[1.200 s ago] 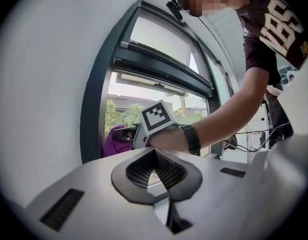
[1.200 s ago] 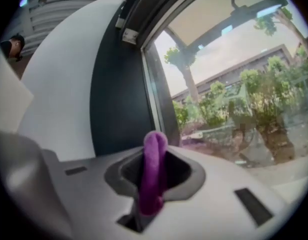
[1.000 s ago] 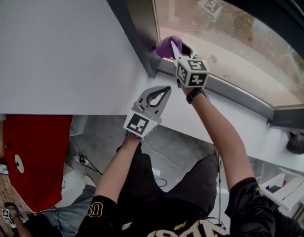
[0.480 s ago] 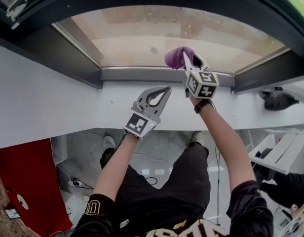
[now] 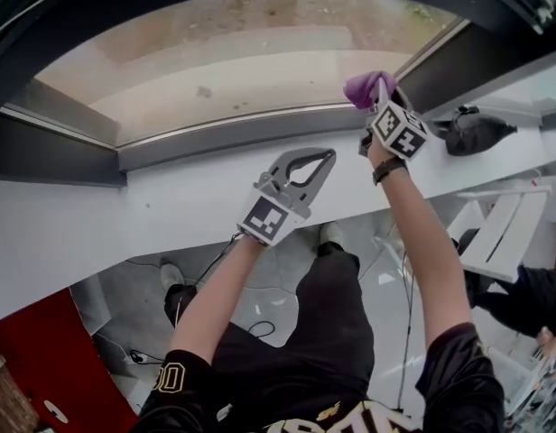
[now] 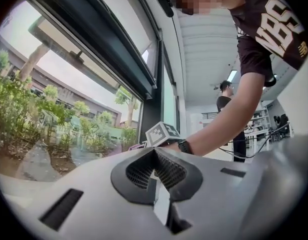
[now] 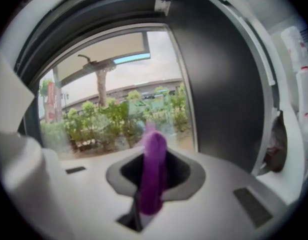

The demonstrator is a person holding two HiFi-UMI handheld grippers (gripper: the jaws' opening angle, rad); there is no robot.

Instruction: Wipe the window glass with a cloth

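The cloth is purple, bunched into a soft wad and pinched upright between the closed jaws of the right tongs, its rounded end standing above them. It sits at the right end of the window glass, near the bottom edge and beside the dark frame; whether it touches the pane cannot be told. The glass is wide and clear, with greenery showing through it.

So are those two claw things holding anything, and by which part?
The right gripper pinches a purple cloth by a bunched fold. The left gripper is shut on nothing.
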